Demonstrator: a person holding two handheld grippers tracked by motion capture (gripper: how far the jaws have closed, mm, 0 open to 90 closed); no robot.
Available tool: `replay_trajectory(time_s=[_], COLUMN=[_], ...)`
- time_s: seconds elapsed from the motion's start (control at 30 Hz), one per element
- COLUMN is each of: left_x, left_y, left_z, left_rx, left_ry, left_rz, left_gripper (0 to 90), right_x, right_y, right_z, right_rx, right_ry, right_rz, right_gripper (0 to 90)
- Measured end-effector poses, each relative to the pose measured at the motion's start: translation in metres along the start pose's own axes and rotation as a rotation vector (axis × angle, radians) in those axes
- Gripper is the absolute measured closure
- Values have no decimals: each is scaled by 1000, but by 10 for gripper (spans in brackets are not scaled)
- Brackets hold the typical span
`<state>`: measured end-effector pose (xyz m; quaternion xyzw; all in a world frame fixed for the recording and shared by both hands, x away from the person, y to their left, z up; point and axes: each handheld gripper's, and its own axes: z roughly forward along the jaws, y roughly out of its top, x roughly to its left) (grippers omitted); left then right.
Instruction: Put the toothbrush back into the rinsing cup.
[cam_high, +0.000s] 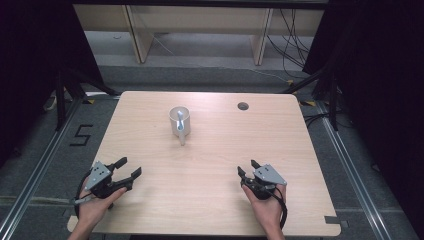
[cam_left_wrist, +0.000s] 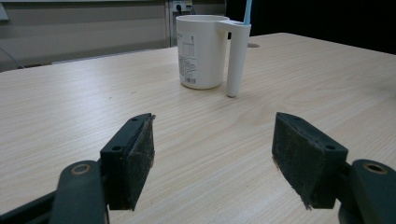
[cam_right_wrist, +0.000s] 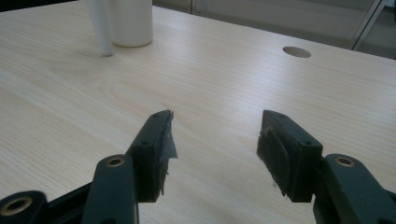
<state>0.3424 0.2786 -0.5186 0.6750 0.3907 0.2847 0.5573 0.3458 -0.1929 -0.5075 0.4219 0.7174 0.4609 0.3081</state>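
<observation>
Resting at the near edge of the table (cam_high: 210, 200), both grippers sit low over the wood, each held in a hand. Left gripper (cam_high: 129, 168) is at near left, jaws spread wide, nothing between them; in the left gripper view its pads (cam_left_wrist: 140, 158) frame bare tabletop. Right gripper (cam_high: 247, 170) is at near right, jaws also spread, gap a little narrower, nothing held; its pads (cam_right_wrist: 275, 154) likewise stand over bare wood. The two grippers are well apart from each other.

Farther on, left of table centre, stands a white mug (cam_high: 179, 120), upright, well apart from both grippers. Its handle (cam_left_wrist: 237, 58) is a straight tube reaching down to the tabletop, turned toward the near side. A light blue stick (cam_left_wrist: 247, 11) rises from the handle; what it is cannot be told.

Beyond, at far right, a round hole (cam_high: 243, 106) in the tabletop.
</observation>
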Motion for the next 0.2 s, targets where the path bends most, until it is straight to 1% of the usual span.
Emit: replay_trajectory(time_s=[0.03, 0.07, 0.1, 0.13, 0.17, 0.2], left_x=[0, 0, 0, 0, 0, 0], left_y=[-1, -2, -3, -3, -4, -4], left_z=[0, 2, 2, 1, 1, 1], left_rx=[0, -16, -14, -5, -8, -9], left_ry=[0, -9, -8, -5, -7, -4], left_rz=[1, 4, 4, 9, 9, 10], left_gripper=[291, 291, 290, 290, 289, 289], right_x=[0, 0, 0, 1, 1, 2], right_y=[1, 1, 1, 2, 2, 2], right_z=[0, 0, -1, -1, -1, -2], right_rx=[0, -12, -2, -2, -7, 0], right_ry=[3, 6, -2, 1, 6, 0], right_rz=[0, 7, -1, 2, 0, 7], right_gripper=[451, 451, 451, 451, 451, 451])
